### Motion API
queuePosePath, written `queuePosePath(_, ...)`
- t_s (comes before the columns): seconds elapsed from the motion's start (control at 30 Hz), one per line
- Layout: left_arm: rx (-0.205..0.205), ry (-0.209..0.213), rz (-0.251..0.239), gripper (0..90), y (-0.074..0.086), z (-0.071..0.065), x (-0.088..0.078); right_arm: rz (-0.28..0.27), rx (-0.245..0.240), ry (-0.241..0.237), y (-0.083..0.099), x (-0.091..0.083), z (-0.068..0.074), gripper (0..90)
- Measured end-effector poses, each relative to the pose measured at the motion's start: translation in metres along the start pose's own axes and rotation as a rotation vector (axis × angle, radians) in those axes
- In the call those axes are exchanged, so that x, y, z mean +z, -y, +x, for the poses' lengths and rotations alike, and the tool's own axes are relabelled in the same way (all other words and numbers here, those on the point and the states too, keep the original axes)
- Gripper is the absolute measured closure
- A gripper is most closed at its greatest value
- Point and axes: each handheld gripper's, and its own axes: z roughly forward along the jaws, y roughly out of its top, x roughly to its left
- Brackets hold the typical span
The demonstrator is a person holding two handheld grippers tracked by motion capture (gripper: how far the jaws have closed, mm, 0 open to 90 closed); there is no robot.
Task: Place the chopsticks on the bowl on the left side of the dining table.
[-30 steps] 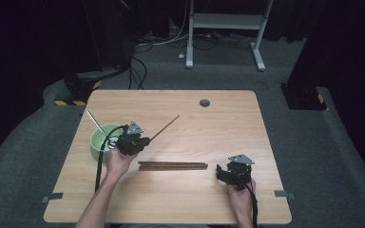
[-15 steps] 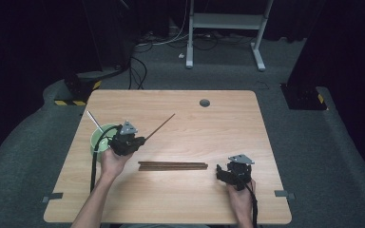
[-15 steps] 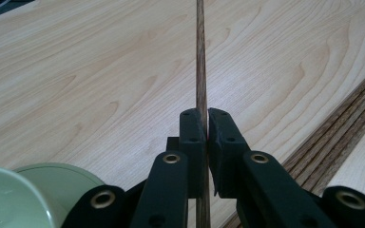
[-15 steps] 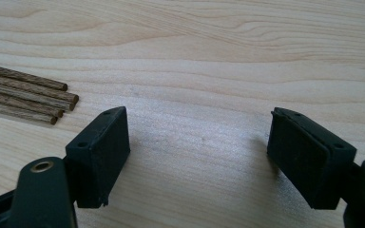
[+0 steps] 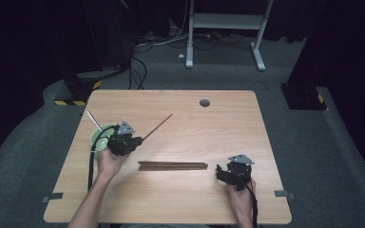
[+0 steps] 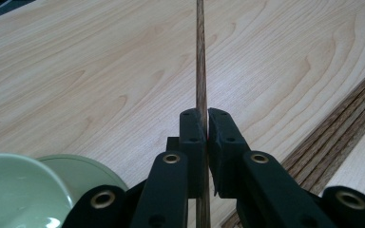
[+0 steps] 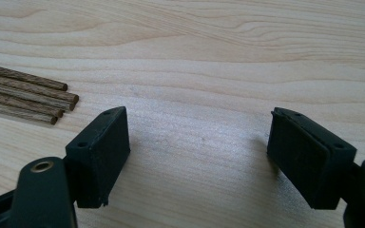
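Chopstick clamped in left gripper, long axis pointing far-right, held beside green cup at table's left | right gripper jaws apart, empty, just right of chopstick bundle, nearer it.

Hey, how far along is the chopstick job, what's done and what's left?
Done: one light stick already stands in the green cup. In hand: the left tongs grip a dark chopstick beside the cup. Left: four chopsticks lie on the table; the right tongs wait open near them.
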Motion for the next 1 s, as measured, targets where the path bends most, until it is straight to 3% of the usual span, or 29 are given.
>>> queuePosePath(1.0,0.004,-0.051,0.007,84.4,0.01,0.017,-0.029,0.0,0.001,0.0,0.0,0.0,0.0,21.4)
